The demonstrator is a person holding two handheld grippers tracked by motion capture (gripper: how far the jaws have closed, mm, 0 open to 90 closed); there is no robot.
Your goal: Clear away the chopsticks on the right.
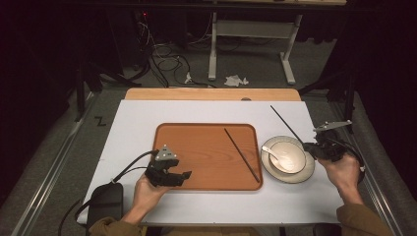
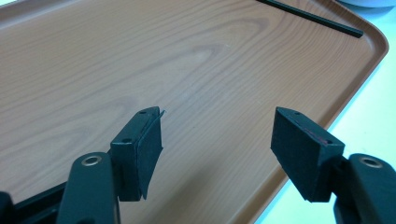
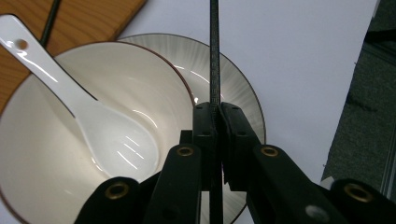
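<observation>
Two thin black chopsticks were noted: one (image 1: 242, 155) lay slantwise on the wooden tray (image 1: 196, 147), the other (image 1: 286, 124) was pinched between the pressed-together jaws of the right gripper (image 3: 216, 109) — held above a white bowl (image 1: 286, 156) on a grey-rimmed plate (image 1: 305, 172), just right of the tray. A white spoon (image 3: 88, 116) rested in the bowl. The left gripper (image 2: 217, 140) hung over the tray's near corner, jaws spread wide, gripping nothing.
</observation>
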